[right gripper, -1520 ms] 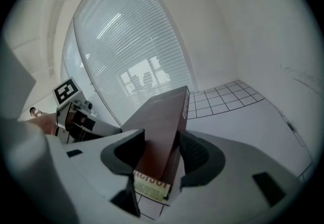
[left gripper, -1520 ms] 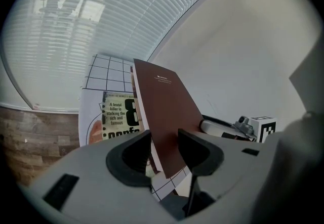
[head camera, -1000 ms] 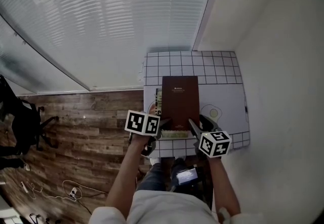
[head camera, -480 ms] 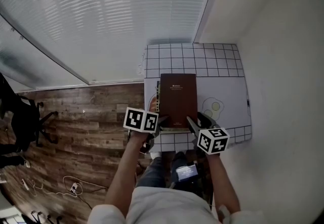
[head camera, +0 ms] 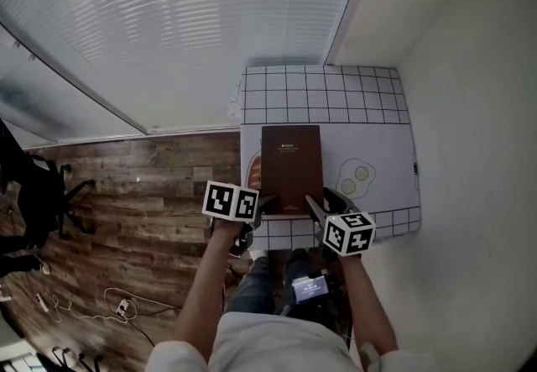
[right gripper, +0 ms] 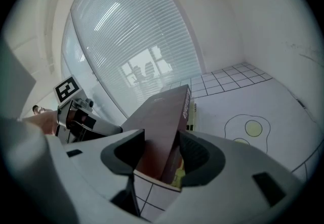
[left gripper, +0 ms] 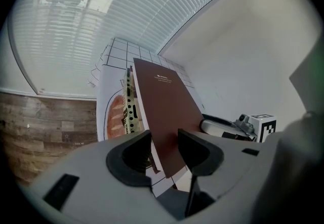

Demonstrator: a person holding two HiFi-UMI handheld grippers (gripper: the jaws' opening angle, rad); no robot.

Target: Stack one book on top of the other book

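Note:
A dark brown hardback book (head camera: 290,167) lies nearly flat over a second book and hides it in the head view. In the left gripper view the lower book (left gripper: 130,109) shows its pale spotted edge under the brown cover (left gripper: 164,101). Its yellow-green corner (right gripper: 177,174) also peeks out in the right gripper view beneath the brown book (right gripper: 161,117). My left gripper (head camera: 267,204) (left gripper: 164,147) is shut on the brown book's near left corner. The right gripper (head camera: 315,204) (right gripper: 162,152) is shut on its near right corner.
The books rest on a white mat (head camera: 382,162) with a drawn fried egg (head camera: 357,177) and a bread picture (head camera: 252,170), over a black-grid tablecloth (head camera: 319,93). A white wall runs along the right, window blinds at the back. Wooden floor (head camera: 126,194) lies left of the table.
Both grippers have sunk a little with the brown book. It now covers the lower book's spotted edge, which showed at its left side in the head view before.

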